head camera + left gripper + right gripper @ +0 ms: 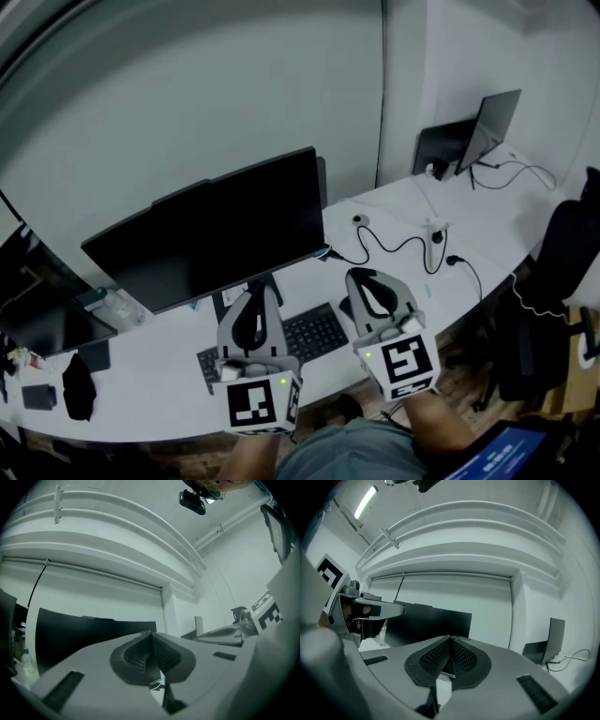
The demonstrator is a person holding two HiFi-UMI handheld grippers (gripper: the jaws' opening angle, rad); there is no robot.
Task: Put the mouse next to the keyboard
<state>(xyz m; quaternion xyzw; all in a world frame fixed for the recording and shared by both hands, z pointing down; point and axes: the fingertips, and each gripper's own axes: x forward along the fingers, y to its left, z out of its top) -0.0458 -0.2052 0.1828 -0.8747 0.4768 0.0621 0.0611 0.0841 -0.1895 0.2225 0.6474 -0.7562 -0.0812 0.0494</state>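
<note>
**Approach stage: mouse not in hand**

Head view: left hand-held gripper [253, 305] and right hand-held gripper [367, 286] hover over the keyboard [314, 335] at the near edge of the table [150, 375]. I cannot pick out the mouse.
Left gripper view: jaws together, empty.
Right gripper view: likewise.
Next, probably: locate the mouse, open, descend.

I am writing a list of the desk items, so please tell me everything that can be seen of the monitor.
The monitor is a wide, flat panel with a thin dark frame, black and matt, probably plastic. Its screen is dark and shows no picture. It stands upright on the white desk, with its back towards the pale wall. The black keyboard lies just in front of it, apart from the panel. Its stand is mostly hidden, so the foot cannot be described.
</note>
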